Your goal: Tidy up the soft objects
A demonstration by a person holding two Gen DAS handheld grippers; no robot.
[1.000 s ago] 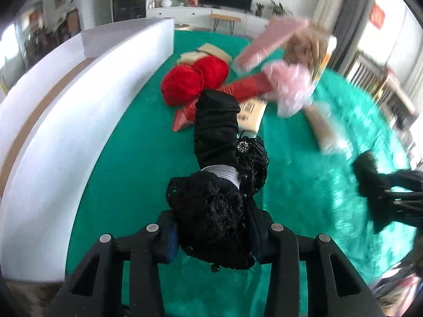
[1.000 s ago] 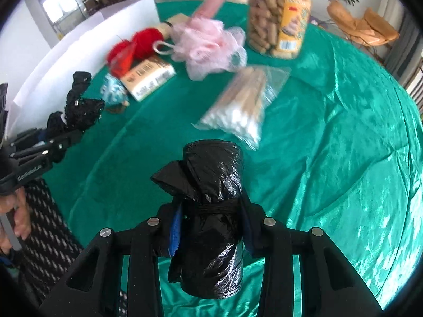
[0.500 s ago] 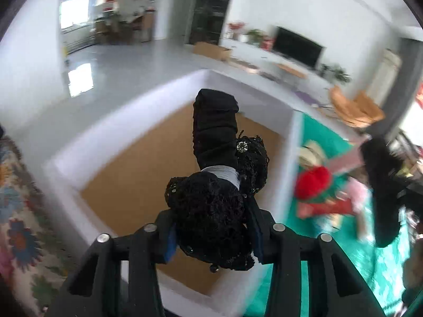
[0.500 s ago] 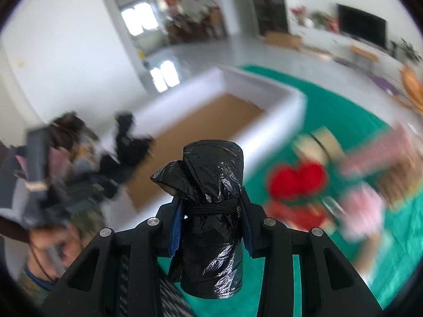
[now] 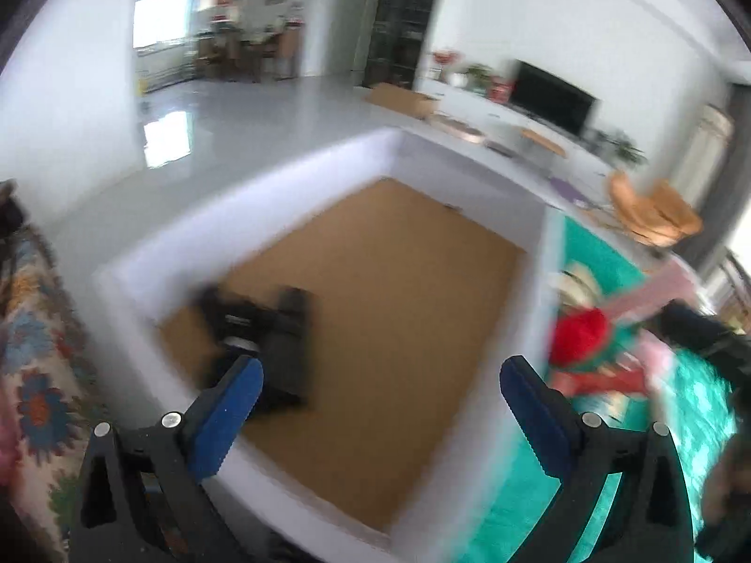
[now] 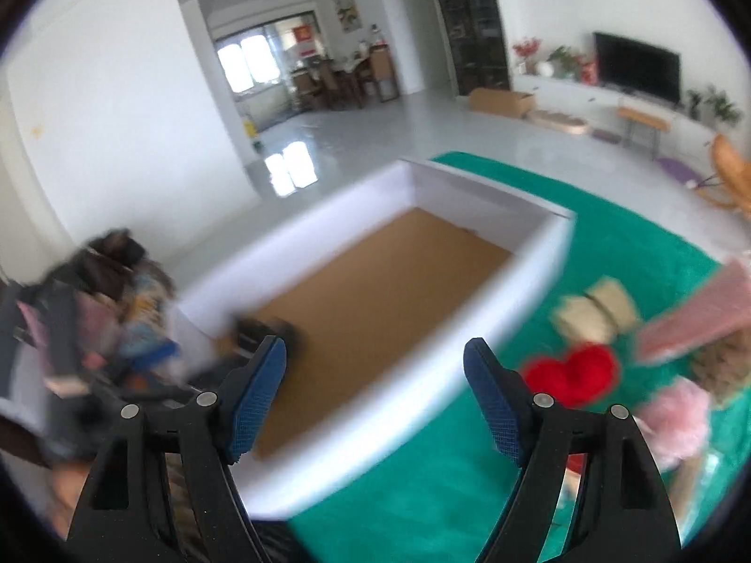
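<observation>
Both the left tool and the right tool gape wide, blue ribbed pads bare. Blurred black soft bundles lie on the brown cardboard floor of the white-walled box, lower left of frame; fuzzy red yarn sits on the green velvety counter.

No legible text, frames motion-blurred

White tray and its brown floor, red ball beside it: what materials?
White tray: probably painted cardboard or foam board, matte; thick, flat, sharp-cornered walls. Its brown floor: bare cardboard or cork, dull and even-toned; blur leaves it open. Red ball: likely yarn or plush, with a fuzzy, non-shiny, rounded outline.
</observation>
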